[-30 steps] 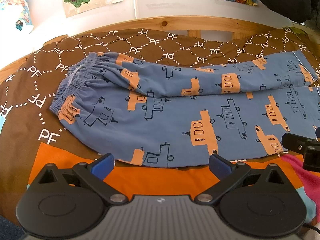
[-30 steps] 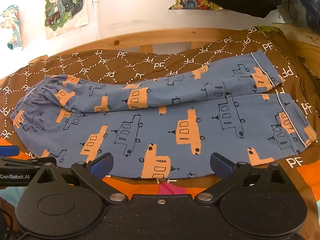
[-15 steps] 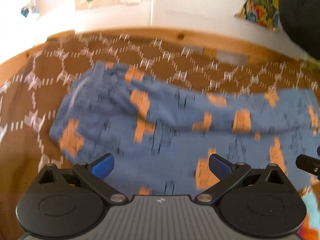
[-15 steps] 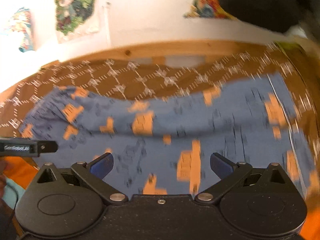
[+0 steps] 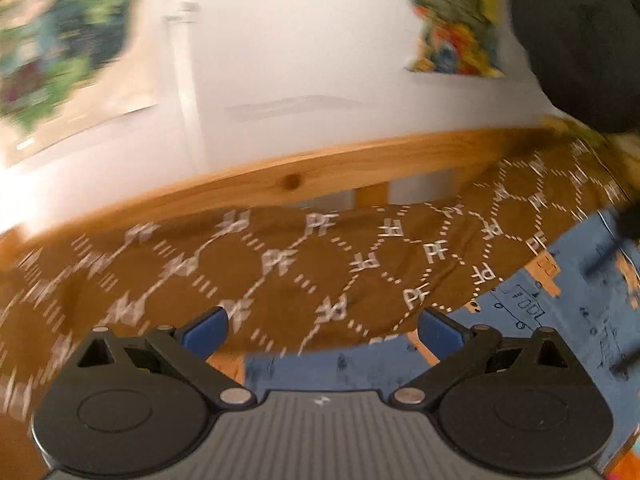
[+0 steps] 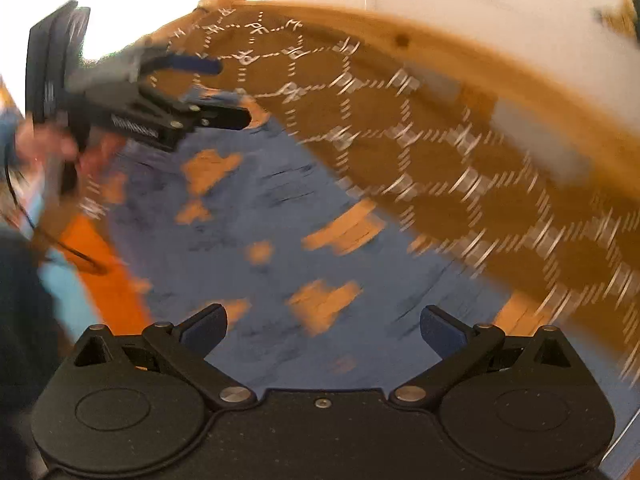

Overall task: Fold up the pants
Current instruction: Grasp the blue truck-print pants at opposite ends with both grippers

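Note:
The blue pants [image 6: 272,240] with orange boat prints lie flat on the brown patterned bedspread [image 6: 460,168]. In the left wrist view only their far edge [image 5: 560,320] shows at the lower right. My left gripper [image 5: 322,328] is open and empty over the far edge of the pants near the bedspread [image 5: 280,272]. My right gripper [image 6: 324,328] is open and empty low over the pants. The left gripper also shows in the right wrist view [image 6: 224,88], open, at the pants' far left end. Both views are blurred.
A wooden bed rail [image 5: 320,168] runs behind the bedspread, with a white wall and posters above it. A dark object [image 5: 580,40] hangs at the upper right. An orange blanket strip [image 6: 108,272] lies left of the pants.
Both grippers have moved forward and away from the near edge of the pants. The left now faces the far edge and bed rail; the right has swung to look leftwards along the pants.

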The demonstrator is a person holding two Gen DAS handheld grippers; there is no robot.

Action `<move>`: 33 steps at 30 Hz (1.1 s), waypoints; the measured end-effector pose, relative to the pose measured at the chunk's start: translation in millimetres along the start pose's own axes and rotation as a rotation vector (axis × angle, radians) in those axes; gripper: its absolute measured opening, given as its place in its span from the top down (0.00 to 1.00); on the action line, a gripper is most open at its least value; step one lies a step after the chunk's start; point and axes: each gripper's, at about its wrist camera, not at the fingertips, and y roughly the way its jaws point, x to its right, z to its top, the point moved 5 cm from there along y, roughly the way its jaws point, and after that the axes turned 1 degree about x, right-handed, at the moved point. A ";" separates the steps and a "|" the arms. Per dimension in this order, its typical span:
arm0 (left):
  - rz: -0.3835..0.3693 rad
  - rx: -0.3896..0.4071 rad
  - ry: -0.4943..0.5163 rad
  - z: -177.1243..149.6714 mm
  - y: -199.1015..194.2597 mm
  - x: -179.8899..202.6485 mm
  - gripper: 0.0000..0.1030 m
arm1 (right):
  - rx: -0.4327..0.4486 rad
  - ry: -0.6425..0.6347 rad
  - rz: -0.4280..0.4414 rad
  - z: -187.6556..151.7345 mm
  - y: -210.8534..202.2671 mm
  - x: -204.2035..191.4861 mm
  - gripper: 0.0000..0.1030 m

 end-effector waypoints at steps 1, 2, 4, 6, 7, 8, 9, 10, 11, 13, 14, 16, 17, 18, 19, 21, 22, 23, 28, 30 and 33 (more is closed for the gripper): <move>-0.033 -0.014 0.020 3.8 9.2 1.2 0.00 | 0.008 -0.033 -0.036 0.6 5.2 9.1 0.01; -0.075 -0.033 0.036 7.2 20.1 4.4 0.00 | 0.013 -0.060 -0.077 -0.7 11.4 21.5 0.01; -0.151 -0.077 0.074 13.5 45.8 12.8 0.00 | 0.000 -0.076 -0.116 -6.0 22.7 47.5 0.02; -0.197 -0.132 0.142 15.1 70.2 23.5 0.01 | -0.008 -0.038 -0.123 -6.1 33.8 73.4 0.09; -0.202 -0.165 0.182 13.9 80.8 28.6 0.05 | -0.007 -0.008 -0.119 -5.9 38.7 84.9 0.13; -0.204 -0.199 0.219 11.2 89.1 32.0 0.08 | -0.005 0.012 -0.116 -4.4 43.2 94.1 0.16; -0.213 -0.239 0.263 9.7 98.1 35.9 0.13 | -0.003 0.017 -0.112 -3.7 47.1 101.3 0.18; -0.230 -0.270 0.296 7.3 103.6 38.2 0.13 | -0.006 0.007 -0.106 -2.9 50.8 106.0 0.22; -0.246 -0.296 0.328 4.6 108.0 40.0 0.13 | -0.012 -0.010 -0.102 -1.2 55.8 107.9 0.26; -0.270 -0.358 0.390 -1.7 116.7 42.3 0.17 | -0.028 -0.048 -0.084 0.2 63.2 110.6 0.32; -0.282 -0.385 0.422 -4.8 120.0 43.4 0.19 | -0.034 -0.059 -0.078 0.6 67.2 111.1 0.35; -0.275 -0.435 0.481 -11.8 126.5 43.6 0.29 | -0.062 -0.075 -0.069 0.2 74.9 113.7 0.42; -0.266 -0.467 0.504 -16.1 129.3 42.9 0.33 | -0.078 -0.082 -0.062 0.6 78.8 113.3 0.47; -0.258 -0.498 0.520 -19.7 132.2 40.0 0.42 | -0.100 -0.091 -0.052 -0.8 80.9 112.6 0.48; -0.251 -0.531 0.534 -24.4 133.9 39.0 0.47 | -0.123 -0.106 -0.043 -3.4 83.3 111.9 0.48; -0.247 -0.557 0.566 -31.7 133.5 39.2 0.48 | -0.143 -0.120 -0.031 -7.1 86.1 109.5 0.48; -0.238 -0.554 0.598 -34.4 133.2 40.6 0.49 | -0.151 -0.117 -0.032 -7.3 88.7 110.5 0.48; -0.227 -0.550 0.623 -36.4 133.1 41.9 0.51 | -0.158 -0.105 -0.032 -7.5 90.1 112.0 0.48; -0.178 -0.537 0.599 -38.3 133.4 42.8 0.96 | -0.187 -0.117 -0.056 -6.3 91.8 102.6 0.82; -0.156 -0.534 0.543 -36.6 133.4 40.0 0.99 | -0.190 -0.135 -0.071 -7.4 89.7 96.1 0.92; -0.139 -0.506 0.442 -30.2 127.4 32.4 1.00 | -0.171 -0.158 -0.112 -9.5 86.4 88.3 0.98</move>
